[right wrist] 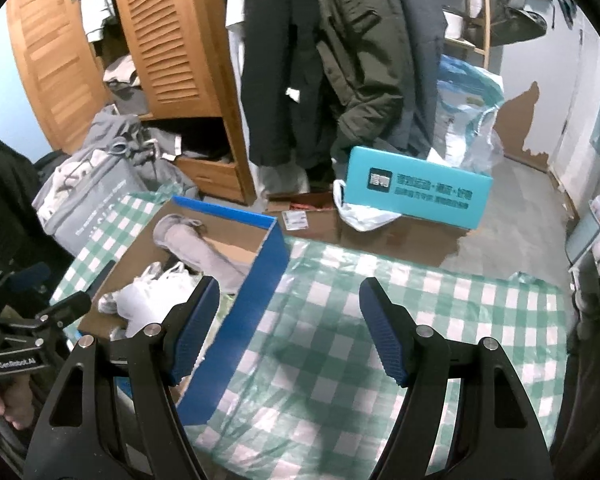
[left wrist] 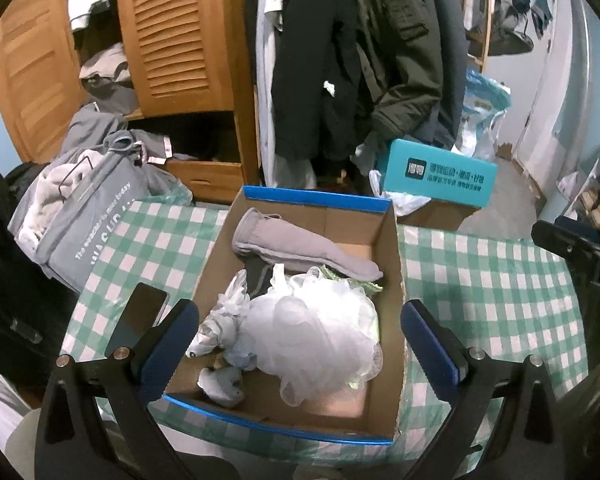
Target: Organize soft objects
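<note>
An open cardboard box (left wrist: 384, 320) with blue edges stands on the green-checked tablecloth (left wrist: 492, 292). Inside lie a grey glove (left wrist: 300, 246), a white mesh bath pouf (left wrist: 316, 328), crumpled white fabric (left wrist: 224, 312) and something dark under them. My left gripper (left wrist: 300, 344) hovers over the box with its jaws wide open and nothing between the blue pads. In the right wrist view the same box (right wrist: 256, 292) is at the left. My right gripper (right wrist: 290, 330) hangs open above the box's right wall and the bare cloth (right wrist: 380, 380), holding nothing.
A dark phone (left wrist: 138, 324) lies on the cloth left of the box. A grey laundry bag (left wrist: 88, 216) full of clothes stands at the table's left. Behind are a wooden wardrobe (left wrist: 172, 40), hanging coats (left wrist: 340, 60) and a teal box (left wrist: 440, 174) on the floor.
</note>
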The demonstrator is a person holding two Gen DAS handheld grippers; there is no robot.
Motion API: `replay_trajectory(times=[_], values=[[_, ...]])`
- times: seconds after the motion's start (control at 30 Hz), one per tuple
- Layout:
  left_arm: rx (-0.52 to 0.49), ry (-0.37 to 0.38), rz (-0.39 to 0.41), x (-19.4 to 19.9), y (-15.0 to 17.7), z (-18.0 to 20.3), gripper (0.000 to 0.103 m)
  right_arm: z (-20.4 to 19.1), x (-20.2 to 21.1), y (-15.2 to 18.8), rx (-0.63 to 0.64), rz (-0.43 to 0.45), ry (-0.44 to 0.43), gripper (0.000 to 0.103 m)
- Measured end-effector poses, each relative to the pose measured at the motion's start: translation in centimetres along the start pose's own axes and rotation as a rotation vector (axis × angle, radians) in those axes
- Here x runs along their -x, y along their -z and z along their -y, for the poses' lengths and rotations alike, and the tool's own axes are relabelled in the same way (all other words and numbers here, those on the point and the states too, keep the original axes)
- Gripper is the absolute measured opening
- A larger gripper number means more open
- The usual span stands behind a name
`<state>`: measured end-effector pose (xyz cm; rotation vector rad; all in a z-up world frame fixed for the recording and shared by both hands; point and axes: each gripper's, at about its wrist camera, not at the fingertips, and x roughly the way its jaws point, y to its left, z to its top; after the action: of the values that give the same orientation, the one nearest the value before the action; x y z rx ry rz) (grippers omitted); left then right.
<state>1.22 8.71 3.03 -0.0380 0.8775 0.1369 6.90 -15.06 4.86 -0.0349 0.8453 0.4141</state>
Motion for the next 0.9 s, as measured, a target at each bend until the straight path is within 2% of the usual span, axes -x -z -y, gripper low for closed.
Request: replay_trajectory(times=[0.27,0.9], values=[[-0.017,-0.007,0.016,0.3,-0.2,1.1,0.102,0.9,-0.3,0.3,-0.016,-0.015,-0.009,0.072],[-0.016,-0.003,0.004,0.1,-0.2,1.1,0.102,1.4,-0.3,0.8,-0.019,-0.016,-0.005,0.072]])
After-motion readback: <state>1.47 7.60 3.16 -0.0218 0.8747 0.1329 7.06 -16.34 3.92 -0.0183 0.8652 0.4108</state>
